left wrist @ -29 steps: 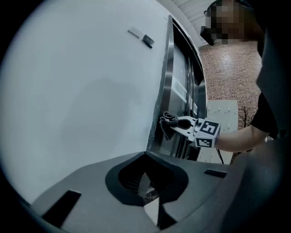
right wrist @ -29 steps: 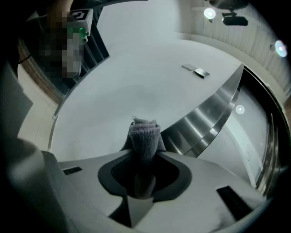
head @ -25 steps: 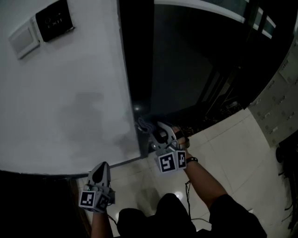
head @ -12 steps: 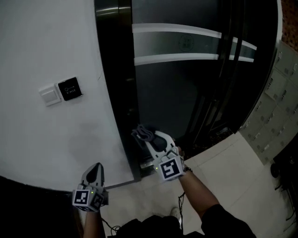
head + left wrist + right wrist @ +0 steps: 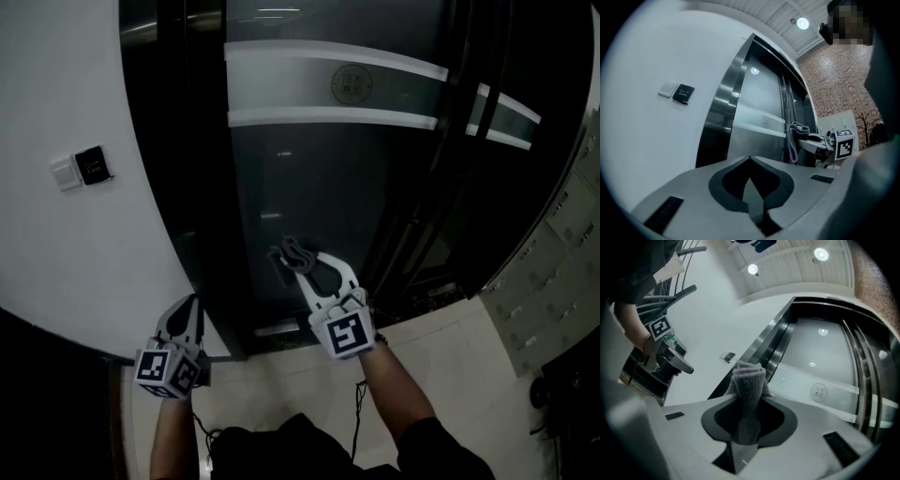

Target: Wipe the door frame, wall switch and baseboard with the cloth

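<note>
Grey, with a faint purple tinge, the folded cloth [image 5: 293,253] stands up out of the right hand-held gripper [image 5: 292,264] in the head view, just in front of the dark glass door with its pale frosted band [image 5: 328,117]. I cannot tell from here whether it touches the glass. Beside it to the left runs the dark metal door frame [image 5: 192,187]. The small white wall switch [image 5: 65,172] and its black square panel [image 5: 93,164] sit well apart from it on the white wall [image 5: 84,253]. A dark strip at the wall's foot [image 5: 66,336] looks like the baseboard. The left hand-held gripper [image 5: 186,309] hangs low near the frame's base.

The left gripper view shows that hand-held gripper [image 5: 751,176] with its jaws pressed together and nothing between them. Beyond it are the switch [image 5: 668,88], the frame [image 5: 723,112] and the cloth [image 5: 794,140] draped from the other tool.

In the right gripper view, the right hand-held gripper [image 5: 745,437] is clamped firmly on the cloth [image 5: 749,394], whose rolled top points toward the frame [image 5: 768,348].

My reading is that the door-frame step is in hand, with the cloth raised but no wiping contact that I can confirm. The next move seems to call for shifting the cloth left onto the metal upright, pressing a broad fold flat, and drawing it along the frame. The switch and baseboard look to be left for later.
</note>
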Demonstrator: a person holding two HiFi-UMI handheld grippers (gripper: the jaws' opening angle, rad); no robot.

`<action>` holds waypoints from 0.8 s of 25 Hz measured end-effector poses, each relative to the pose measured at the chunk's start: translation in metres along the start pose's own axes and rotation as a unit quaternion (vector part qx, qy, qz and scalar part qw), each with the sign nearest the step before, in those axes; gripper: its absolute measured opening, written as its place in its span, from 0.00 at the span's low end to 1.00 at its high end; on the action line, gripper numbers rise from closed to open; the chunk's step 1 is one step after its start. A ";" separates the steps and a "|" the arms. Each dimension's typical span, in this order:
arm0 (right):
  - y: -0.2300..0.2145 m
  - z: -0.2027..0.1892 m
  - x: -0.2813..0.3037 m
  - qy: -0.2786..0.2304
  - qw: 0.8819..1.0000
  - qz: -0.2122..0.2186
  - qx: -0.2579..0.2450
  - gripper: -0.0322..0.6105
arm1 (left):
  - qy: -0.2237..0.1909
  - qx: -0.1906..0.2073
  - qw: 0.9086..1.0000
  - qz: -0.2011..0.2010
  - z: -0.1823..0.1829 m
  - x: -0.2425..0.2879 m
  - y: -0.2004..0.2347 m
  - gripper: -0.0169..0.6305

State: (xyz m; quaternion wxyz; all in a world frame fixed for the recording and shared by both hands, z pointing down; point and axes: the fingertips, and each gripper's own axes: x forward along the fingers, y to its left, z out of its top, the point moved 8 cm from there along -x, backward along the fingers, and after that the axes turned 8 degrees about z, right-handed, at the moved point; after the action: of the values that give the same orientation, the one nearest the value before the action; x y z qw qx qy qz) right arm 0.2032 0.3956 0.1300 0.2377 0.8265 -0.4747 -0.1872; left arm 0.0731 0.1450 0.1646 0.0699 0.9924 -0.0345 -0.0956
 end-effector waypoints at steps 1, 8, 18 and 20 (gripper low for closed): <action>-0.010 -0.005 -0.008 -0.001 1.000 -0.003 0.002 0.19 | 0.000 0.002 1.000 -0.004 -0.003 0.007 -0.011 0.03; -0.071 -0.047 -0.040 0.017 1.000 -0.011 0.016 0.19 | 0.008 -0.012 0.999 -0.043 -0.029 0.073 -0.077 0.03; -0.146 -0.093 0.037 -0.008 0.999 0.046 -0.019 0.19 | -0.023 0.028 0.999 -0.010 -0.045 0.174 -0.085 0.03; -0.157 -0.093 0.060 -0.039 0.997 0.057 -0.017 0.19 | -0.037 0.041 0.998 0.007 -0.039 0.184 -0.080 0.03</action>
State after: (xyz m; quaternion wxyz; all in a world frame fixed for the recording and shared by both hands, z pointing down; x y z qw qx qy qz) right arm 0.3908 0.4318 0.1112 0.2433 0.7860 -0.5266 -0.2136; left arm 0.2656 0.2143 0.1566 0.0289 0.9899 -0.0474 -0.1303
